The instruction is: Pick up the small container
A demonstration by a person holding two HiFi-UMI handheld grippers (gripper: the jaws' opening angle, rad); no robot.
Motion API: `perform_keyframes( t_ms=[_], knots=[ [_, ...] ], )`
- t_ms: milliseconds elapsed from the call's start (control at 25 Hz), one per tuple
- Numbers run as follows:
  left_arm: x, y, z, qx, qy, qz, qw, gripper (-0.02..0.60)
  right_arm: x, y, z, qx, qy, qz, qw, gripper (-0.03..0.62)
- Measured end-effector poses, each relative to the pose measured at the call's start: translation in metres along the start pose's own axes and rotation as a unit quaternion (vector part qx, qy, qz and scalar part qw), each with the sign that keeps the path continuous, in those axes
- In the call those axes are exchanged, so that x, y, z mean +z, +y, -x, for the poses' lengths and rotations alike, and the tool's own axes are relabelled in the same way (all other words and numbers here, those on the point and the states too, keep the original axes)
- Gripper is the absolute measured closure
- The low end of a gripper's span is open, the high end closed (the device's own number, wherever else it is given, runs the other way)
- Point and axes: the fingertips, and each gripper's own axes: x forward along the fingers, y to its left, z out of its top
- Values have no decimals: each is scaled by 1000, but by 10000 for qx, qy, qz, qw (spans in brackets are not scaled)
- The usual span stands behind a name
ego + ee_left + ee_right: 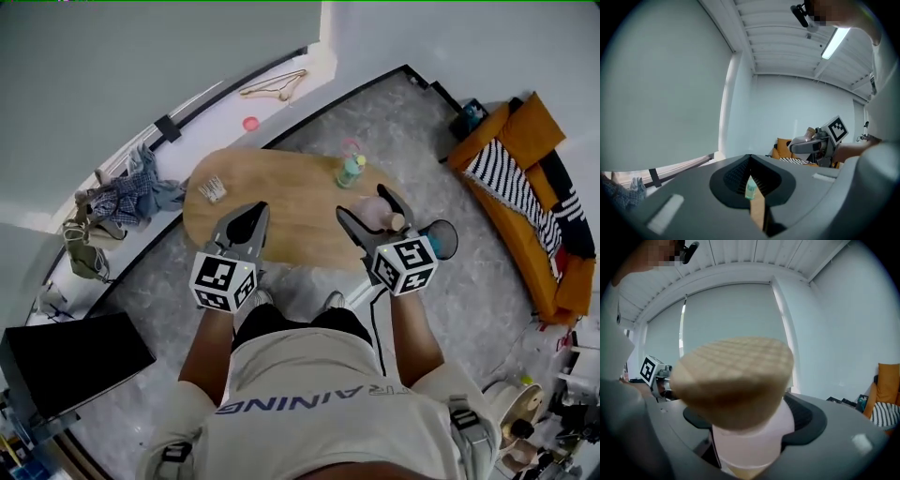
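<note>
While your right gripper (364, 204) pinched the small container (382, 214) by its pink body, over the table's (281, 202) 3 o'clock edge, your left gripper (253, 217) sat pressed together, empty. A slackened squeeze could have dropped it; that broad lid looked top-heavy.

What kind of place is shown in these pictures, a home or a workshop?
Probably a living room, real or staged: an oval wooden table, an orange sofa with a striped throw, and a heap of clothes lying nearby.
</note>
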Motion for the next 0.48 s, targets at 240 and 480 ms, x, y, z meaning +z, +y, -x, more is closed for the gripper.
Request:
perform_keyframes(
  t_ms=[240, 480],
  knots=[
    [59, -24, 7, -135, -481, -152, 9986, 580, 57, 6, 34, 90, -403, 80, 9991, 161],
    [85, -33, 16, -218, -746, -213, 9967, 580, 88, 12, 47, 154, -660, 119, 9976, 160]
  ],
)
